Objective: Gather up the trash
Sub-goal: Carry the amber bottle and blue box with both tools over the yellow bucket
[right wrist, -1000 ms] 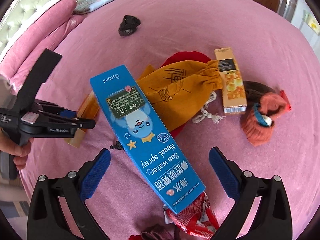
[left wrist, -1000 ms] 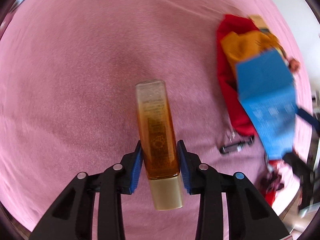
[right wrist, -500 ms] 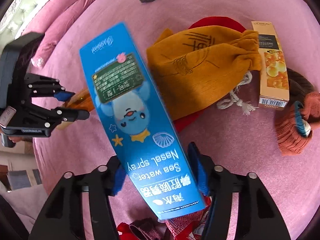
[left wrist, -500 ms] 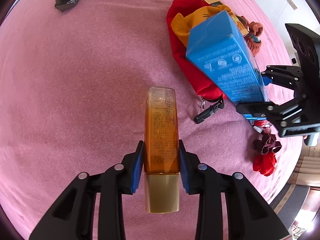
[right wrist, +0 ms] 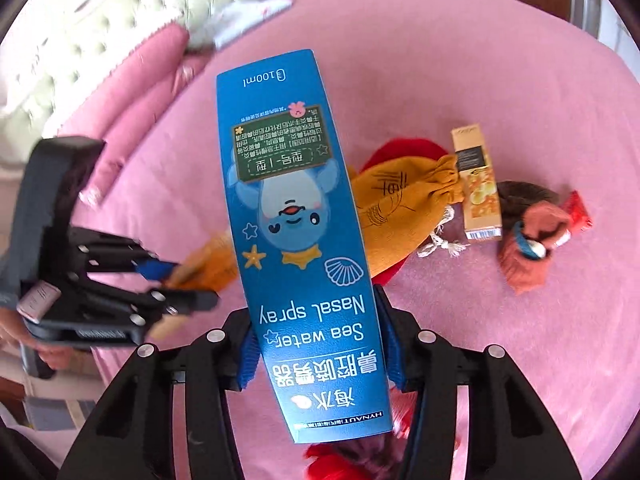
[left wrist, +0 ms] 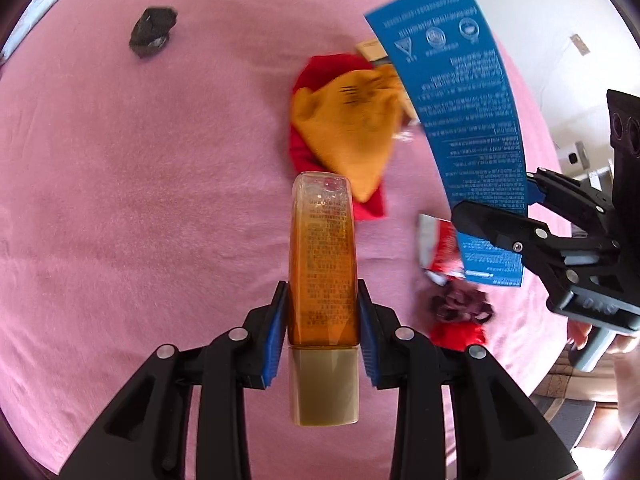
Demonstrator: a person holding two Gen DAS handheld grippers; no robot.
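An amber bottle (left wrist: 322, 248) with a beige cap hangs above the pink bed, and my left gripper (left wrist: 322, 300) is shut on its lower body. My right gripper (right wrist: 316, 344) has a tall blue nasal spray box (right wrist: 288, 200) between its blue pads. Its jaws are still closing and both pads press the box's sides. The box is lifted and upright. From the left wrist view the box (left wrist: 460, 92) shows its printed back, with the right gripper (left wrist: 496, 204) on its lower part. The left gripper (right wrist: 192, 284) and bottle (right wrist: 208, 256) appear blurred at the left of the right wrist view.
On the pink bedspread (left wrist: 140, 200) lie a yellow drawstring pouch (right wrist: 400, 200) over a red cloth (left wrist: 304, 148), an orange carton (right wrist: 478, 188), a rust knitted item (right wrist: 528, 252), a red wrapper (left wrist: 440, 248), dark and red scrunchies (left wrist: 460, 312) and a black object (left wrist: 152, 32). Pink pillows (right wrist: 132, 92) line the headboard.
The right jaws went from wide open to pressing the blue box, then raised it off the bed. The left gripper rose with the amber bottle still held.
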